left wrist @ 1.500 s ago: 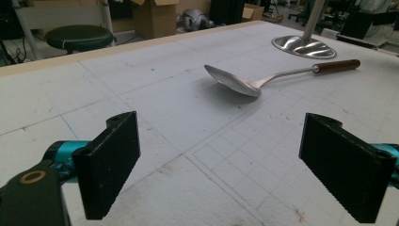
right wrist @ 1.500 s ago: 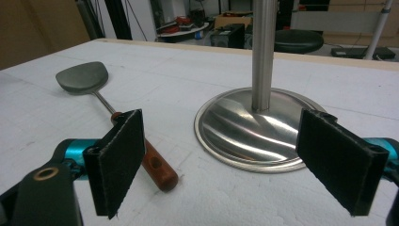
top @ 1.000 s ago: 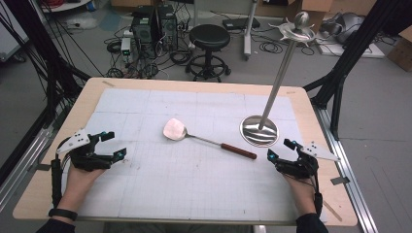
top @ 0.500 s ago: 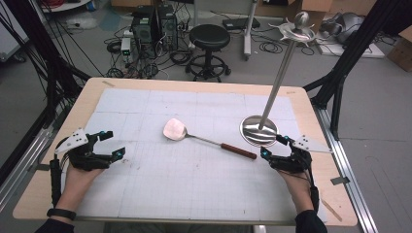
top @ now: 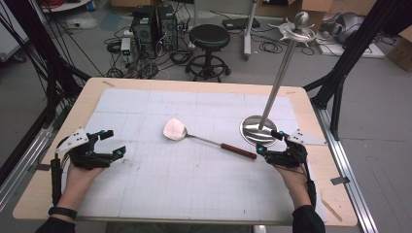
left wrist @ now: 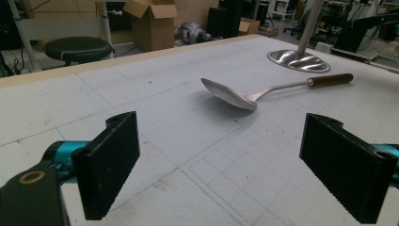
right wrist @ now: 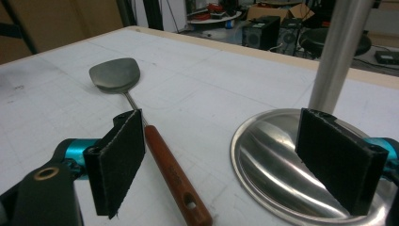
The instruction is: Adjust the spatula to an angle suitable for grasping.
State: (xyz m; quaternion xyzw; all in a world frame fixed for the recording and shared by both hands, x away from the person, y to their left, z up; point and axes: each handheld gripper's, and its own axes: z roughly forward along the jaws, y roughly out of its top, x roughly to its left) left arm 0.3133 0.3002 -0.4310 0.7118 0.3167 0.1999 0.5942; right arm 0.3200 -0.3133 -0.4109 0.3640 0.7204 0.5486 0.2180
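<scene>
A metal spatula with a brown wooden handle lies in the middle of the white mat, blade to the left. My right gripper is open just right of the handle's end, over the front rim of the steel stand base. In the right gripper view the handle lies beside the left jaw of the right gripper, not between the pads. My left gripper is open at the mat's left side, well clear of the blade. The left gripper view has the spatula far ahead of the left gripper.
The stand's slanted steel pole rises from the base to a hook crown at the top. The gridded white mat covers most of the wooden table. A stool and computer cases stand on the floor behind the table.
My right gripper has moved left and a little forward, ending at the end of the spatula handle. The left gripper has barely shifted. The spatula has not moved.
</scene>
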